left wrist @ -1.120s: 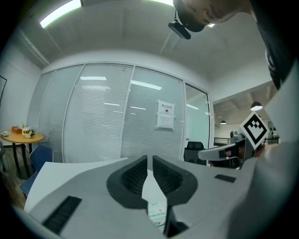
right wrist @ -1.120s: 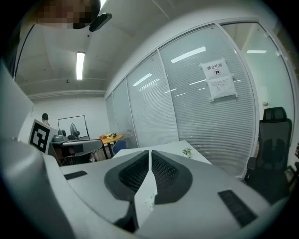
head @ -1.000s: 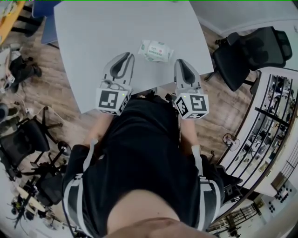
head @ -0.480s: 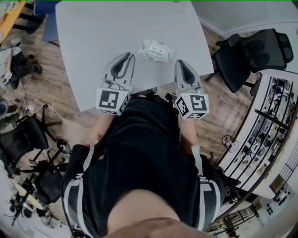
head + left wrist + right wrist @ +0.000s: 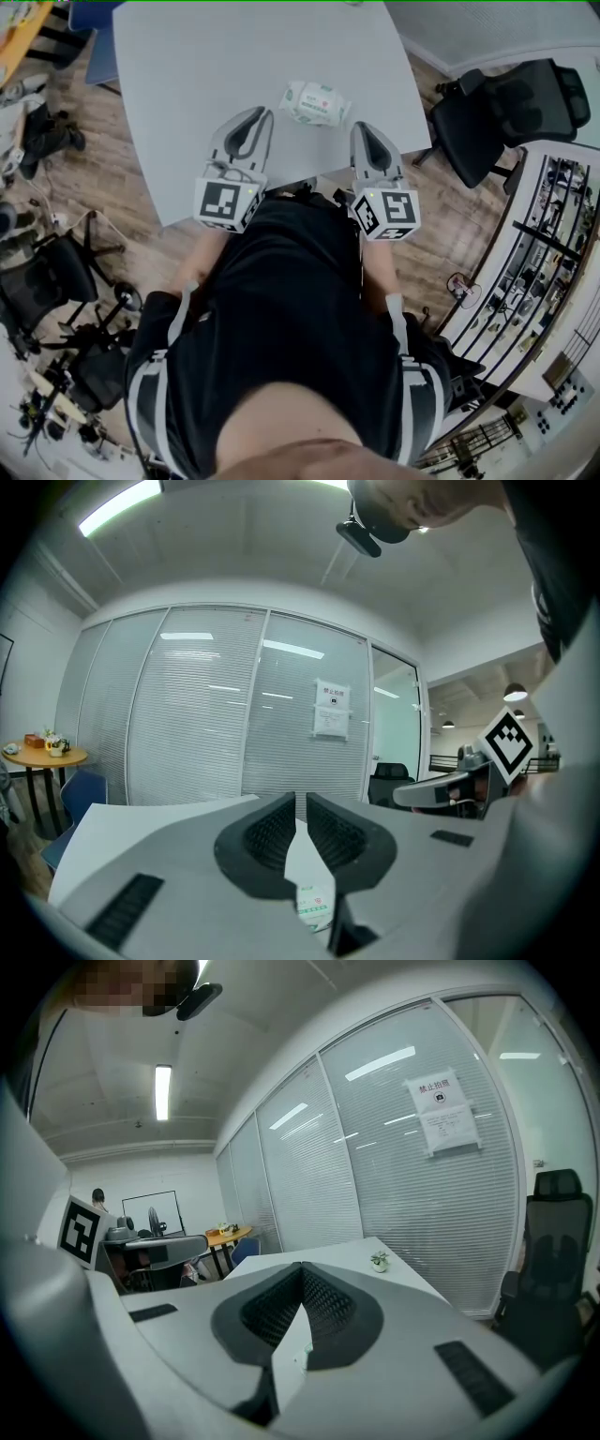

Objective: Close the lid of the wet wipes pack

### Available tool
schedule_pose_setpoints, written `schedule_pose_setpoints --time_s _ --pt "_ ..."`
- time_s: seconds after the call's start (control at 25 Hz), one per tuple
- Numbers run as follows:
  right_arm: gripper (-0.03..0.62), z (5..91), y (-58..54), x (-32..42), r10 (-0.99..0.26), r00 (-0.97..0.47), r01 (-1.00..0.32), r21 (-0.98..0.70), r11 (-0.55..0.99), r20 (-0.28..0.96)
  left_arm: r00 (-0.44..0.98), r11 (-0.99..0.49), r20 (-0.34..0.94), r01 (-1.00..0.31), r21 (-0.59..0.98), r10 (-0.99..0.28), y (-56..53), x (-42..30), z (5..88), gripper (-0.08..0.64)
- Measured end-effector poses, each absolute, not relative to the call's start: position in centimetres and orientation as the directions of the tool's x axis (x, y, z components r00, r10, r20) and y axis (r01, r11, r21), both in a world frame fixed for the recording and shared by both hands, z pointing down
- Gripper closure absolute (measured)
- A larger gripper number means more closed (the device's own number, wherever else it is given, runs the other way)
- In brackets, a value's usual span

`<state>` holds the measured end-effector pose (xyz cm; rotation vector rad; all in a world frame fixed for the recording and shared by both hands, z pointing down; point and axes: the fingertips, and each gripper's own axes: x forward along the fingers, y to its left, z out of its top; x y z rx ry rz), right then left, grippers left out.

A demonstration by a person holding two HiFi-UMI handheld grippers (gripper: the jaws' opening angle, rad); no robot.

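My left gripper (image 5: 259, 114) hangs over the near edge of the pale grey tabletop (image 5: 187, 75). Its dark ribbed fingers (image 5: 272, 832) are parted by a thin slit, with nothing between them. My right gripper (image 5: 362, 127) sits beside it, toward the right-hand corner, fingers pressed tip to tip and empty.

The soft white wet wipes pack (image 5: 317, 103) with green print lies flat on the tabletop, between the two grippers and just beyond them, touching neither. It is nearer the near edge than the far one and well in from the right edge. Its contents don't show, and from above I can't tell whether its lid is up or down. Through the left slit I see only a strip of its printed face.

The tabletop is bare to the left of the pack and beyond it. A black office chair (image 5: 506, 103) stands off the right edge. A small potted plant (image 5: 379, 1261) sits, I think, near the far edge. My black-clad torso (image 5: 281, 300) hides the middle of the near edge, and the frame cuts off the far corners.
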<state>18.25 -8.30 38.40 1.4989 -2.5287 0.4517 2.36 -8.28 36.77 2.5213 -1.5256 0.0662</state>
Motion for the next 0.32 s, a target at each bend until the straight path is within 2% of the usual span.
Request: schedule_pose_setpoints --time_s 0.32 --pt "0.571 38.3 -8.03 18.11 -0.826 -0.481 -0.877 -0.161 0.453 0.295 0.475 -0.457 0.138 -0.878 0.143 -0.869 -8.0 2.33 36.53 0.506"
